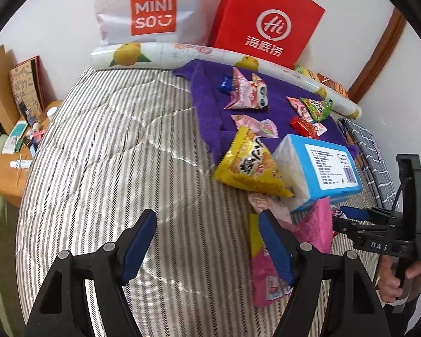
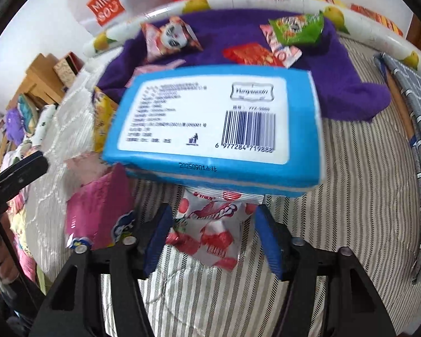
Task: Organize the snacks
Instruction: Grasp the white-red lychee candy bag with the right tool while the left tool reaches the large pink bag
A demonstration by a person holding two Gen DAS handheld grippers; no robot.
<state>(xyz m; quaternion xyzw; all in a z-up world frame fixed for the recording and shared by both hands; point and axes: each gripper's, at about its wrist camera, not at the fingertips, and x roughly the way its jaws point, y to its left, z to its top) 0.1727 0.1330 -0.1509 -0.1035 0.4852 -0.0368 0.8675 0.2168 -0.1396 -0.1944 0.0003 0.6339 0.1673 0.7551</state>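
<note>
**poster1:** Two hand-held grippers over the striped bed point(image 1: 98, 146). The right hand-held gripper point(image 2: 213, 238) has its jaws apart around a red-and-white snack packet point(image 2: 210, 233); pads don't look like they're pressing it. That packet lies on the bed, tucked partly under a blue tissue pack point(image 2: 210, 118).

**poster2:** And the left one?

**poster1:** The left hand-held gripper point(image 1: 207, 244) is released, nothing between the jaws, just beside a pink bag point(image 1: 262, 278). Farther out, a yellow chip bag point(image 1: 247, 165) leans on the tissue pack, and more snacks sit on the purple towel point(image 1: 207, 106).
</note>
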